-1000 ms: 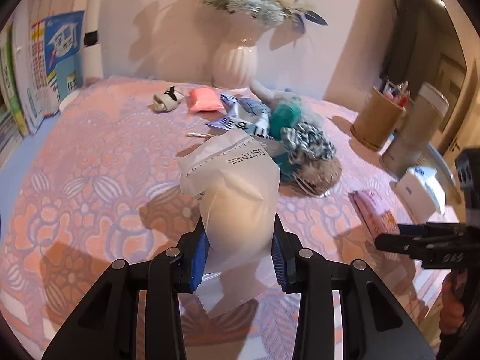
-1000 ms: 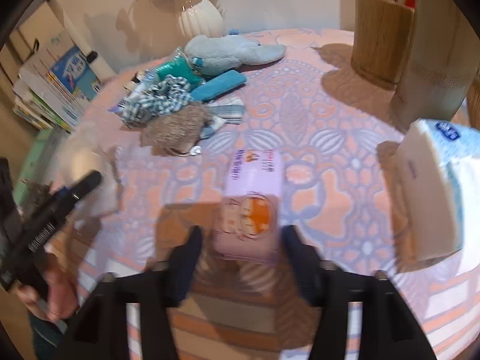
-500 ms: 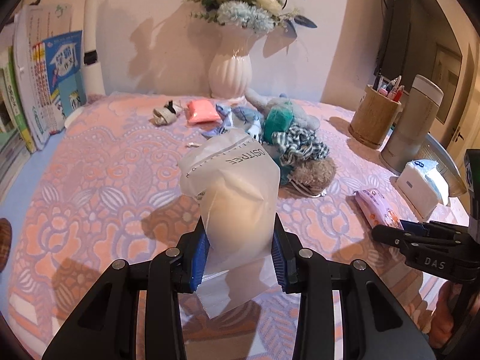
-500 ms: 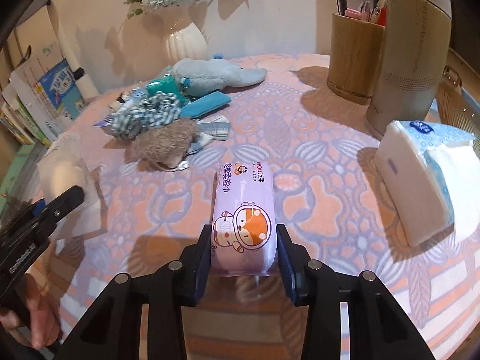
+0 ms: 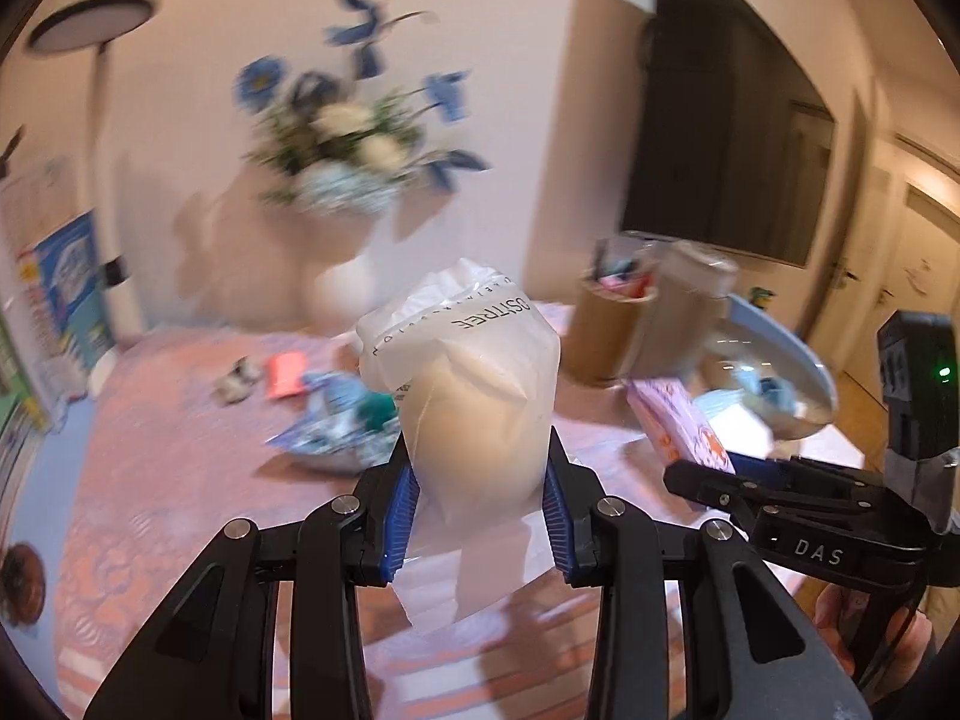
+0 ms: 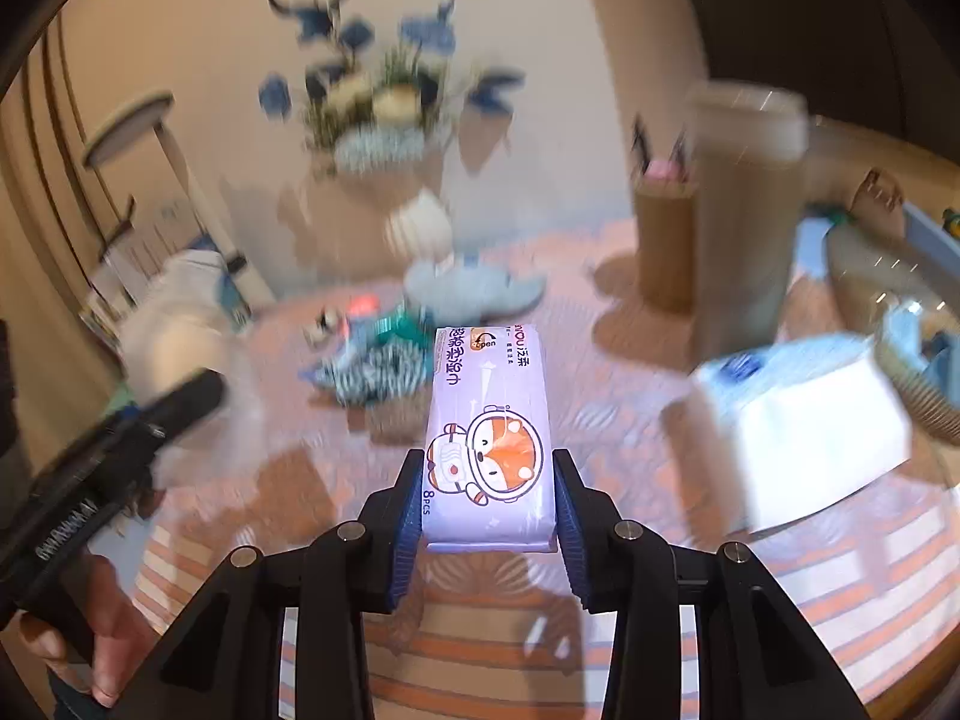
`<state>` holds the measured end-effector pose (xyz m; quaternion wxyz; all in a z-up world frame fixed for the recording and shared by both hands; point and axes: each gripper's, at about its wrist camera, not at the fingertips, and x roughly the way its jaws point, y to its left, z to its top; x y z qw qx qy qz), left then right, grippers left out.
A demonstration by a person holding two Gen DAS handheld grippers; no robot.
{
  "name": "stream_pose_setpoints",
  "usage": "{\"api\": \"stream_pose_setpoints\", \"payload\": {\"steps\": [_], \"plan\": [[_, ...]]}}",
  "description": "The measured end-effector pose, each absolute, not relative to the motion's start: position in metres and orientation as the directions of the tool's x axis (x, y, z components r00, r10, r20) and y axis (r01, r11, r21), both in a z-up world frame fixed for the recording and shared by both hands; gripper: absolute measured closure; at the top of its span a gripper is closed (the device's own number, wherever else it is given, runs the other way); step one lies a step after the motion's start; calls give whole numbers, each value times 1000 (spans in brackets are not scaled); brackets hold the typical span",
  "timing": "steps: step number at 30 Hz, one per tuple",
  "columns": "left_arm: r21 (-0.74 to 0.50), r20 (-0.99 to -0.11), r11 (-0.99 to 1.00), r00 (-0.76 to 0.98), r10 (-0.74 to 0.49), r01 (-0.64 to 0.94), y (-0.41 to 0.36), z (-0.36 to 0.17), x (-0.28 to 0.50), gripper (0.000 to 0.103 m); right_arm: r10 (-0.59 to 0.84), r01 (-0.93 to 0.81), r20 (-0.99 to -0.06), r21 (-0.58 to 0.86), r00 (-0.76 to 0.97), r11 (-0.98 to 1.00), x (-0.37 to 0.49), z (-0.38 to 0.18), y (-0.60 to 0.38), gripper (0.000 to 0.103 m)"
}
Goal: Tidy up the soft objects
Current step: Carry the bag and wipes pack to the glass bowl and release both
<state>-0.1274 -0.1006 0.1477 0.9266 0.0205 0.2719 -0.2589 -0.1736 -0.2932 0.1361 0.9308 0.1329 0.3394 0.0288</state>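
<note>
My left gripper (image 5: 477,468) is shut on a translucent plastic bag (image 5: 474,384) with a cream soft thing inside, and holds it upright above the table. My right gripper (image 6: 486,480) is shut on a lilac pack of wet wipes (image 6: 489,396) with a cartoon animal on it, also raised off the cloth. In the left wrist view the wipes pack (image 5: 678,426) and the right gripper (image 5: 708,480) show at the right. The right wrist view has the left gripper (image 6: 198,390) and its bag (image 6: 174,324) at the left. Both views are blurred.
A pile of soft items (image 6: 384,372) and a grey plush (image 6: 474,294) lie mid-table on the pink patterned cloth (image 6: 630,450). A white tissue pack (image 6: 810,420), a pen holder (image 6: 666,240) and a tall cylinder (image 6: 744,228) stand right. A flower vase (image 5: 348,294) is behind.
The right gripper closed on the wipes pack and lifted it off the table. The left gripper rose with its bag. Both views tilted up toward the wall.
</note>
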Motion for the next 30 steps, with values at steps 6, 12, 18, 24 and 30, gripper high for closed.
{"api": "stream_pose_setpoints", "payload": {"steps": [6,12,18,24,30], "plan": [[-48,-471,804,696,-542,593,-167,183,-141,69,66,102,-551,268,832,958,-207,172,-341,64],[-4,-450,704,627,-636,710,-248,212,-158,69,-43,221,-512,291,858,931,-231,186,-405,64],[1,-499,593,514,-698,806,-341,217,-157,69,-147,368,-524,347,839,863,-238,185,-487,64],[-87,-584,530,388,-713,843,-420,193,-125,69,-223,495,-575,373,787,785,-229,172,-566,64],[-71,-648,577,402,-647,814,-483,158,-100,69,-191,550,-623,454,758,701,-208,142,-629,64]]}}
